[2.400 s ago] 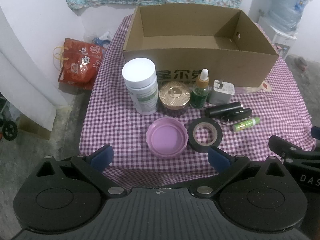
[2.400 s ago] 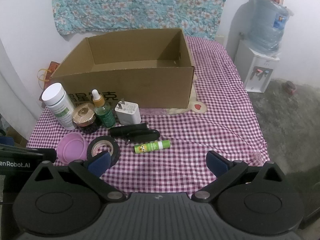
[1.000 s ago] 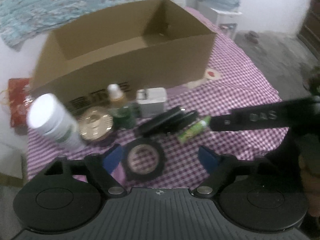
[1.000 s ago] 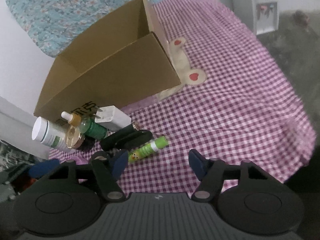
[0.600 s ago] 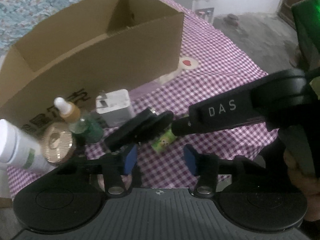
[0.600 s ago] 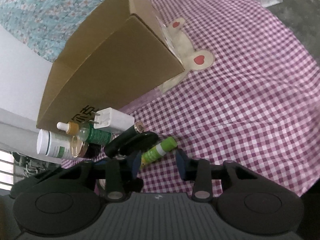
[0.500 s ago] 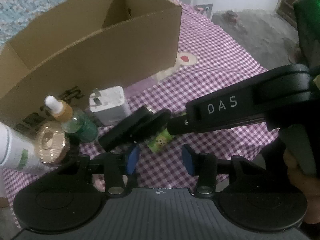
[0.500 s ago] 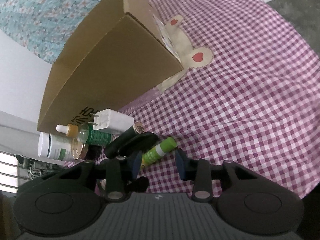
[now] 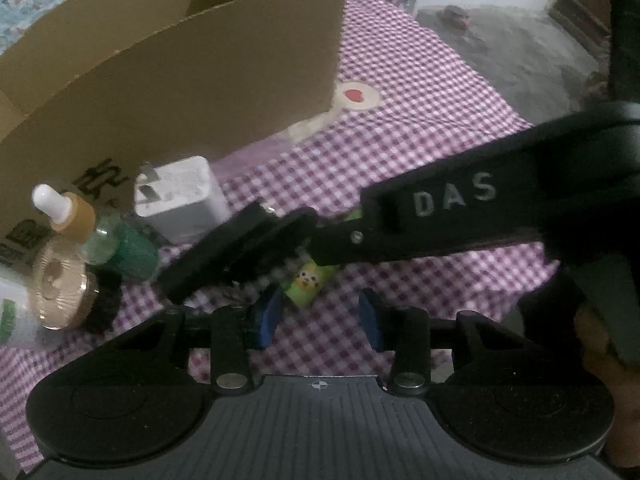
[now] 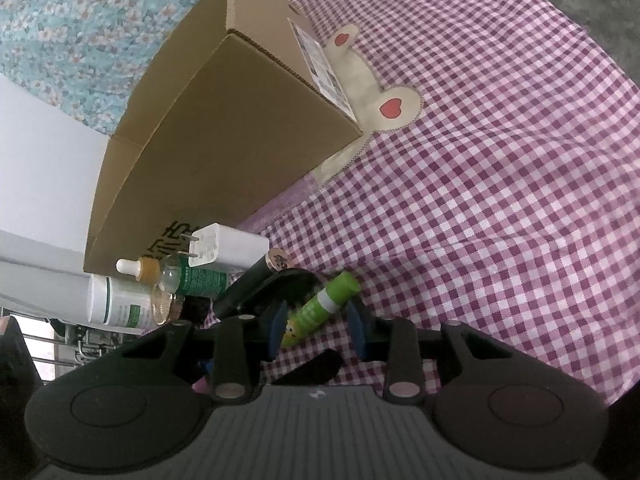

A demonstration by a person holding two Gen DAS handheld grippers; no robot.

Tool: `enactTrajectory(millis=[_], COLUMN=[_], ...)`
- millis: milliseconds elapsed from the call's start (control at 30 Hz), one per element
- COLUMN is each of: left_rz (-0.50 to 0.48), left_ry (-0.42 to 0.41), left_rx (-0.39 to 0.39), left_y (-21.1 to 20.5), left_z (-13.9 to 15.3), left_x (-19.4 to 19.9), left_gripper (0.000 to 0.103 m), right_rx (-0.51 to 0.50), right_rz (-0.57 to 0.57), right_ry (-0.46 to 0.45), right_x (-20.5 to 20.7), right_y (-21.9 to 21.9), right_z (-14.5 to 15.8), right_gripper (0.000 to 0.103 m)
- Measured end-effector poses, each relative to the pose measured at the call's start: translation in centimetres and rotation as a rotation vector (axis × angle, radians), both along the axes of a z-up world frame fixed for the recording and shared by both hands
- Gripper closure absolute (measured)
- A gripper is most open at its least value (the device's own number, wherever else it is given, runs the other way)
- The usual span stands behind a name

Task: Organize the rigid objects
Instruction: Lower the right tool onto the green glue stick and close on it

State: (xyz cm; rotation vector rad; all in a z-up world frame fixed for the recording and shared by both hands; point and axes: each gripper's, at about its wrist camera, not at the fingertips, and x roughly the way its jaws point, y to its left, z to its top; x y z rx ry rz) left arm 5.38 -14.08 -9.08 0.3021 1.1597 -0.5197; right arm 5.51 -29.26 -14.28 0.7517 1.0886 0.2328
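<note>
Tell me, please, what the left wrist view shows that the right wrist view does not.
Only the left wrist view: the right gripper seen side-on, lettered DAS, and a hand at its handle. Only the right wrist view: that gripper's closing jaws astride the green tube, plus a white label on the cardboard box. Both: that box, the white charger, dropper bottle, checked tablecloth.

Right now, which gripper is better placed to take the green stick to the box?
Right. The green stick lies between the right gripper's closing pads; the left gripper, also closing, has only cloth between its pads, with the stick just beyond them.
</note>
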Motion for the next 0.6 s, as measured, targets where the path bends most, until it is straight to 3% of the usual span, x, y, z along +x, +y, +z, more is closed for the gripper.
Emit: enactTrajectory(millis=[133, 533, 600], left_rz=[-0.025, -0.029, -0.032], left_ry=[0.035, -0.045, -0.043], left_rx=[-0.037, 0.028, 0.034], left_y=[0.0, -0.8, -1.1], left_z=[0.3, 0.5, 0.2], left_x=[-0.6, 0.1, 0.3], left_gripper=[0.061, 0.061, 0.066], right_rx=[-0.002, -0.010, -0.009], right_rz=[-0.002, -0.010, -0.011], right_ry=[0.002, 0.006, 0.007], right_x=[-0.1, -0.2, 0.0], right_y=[0.0, 0.0, 0.1], right_z=[0.0, 0.1, 0.1], right_gripper=[0.069, 0.069, 0.070])
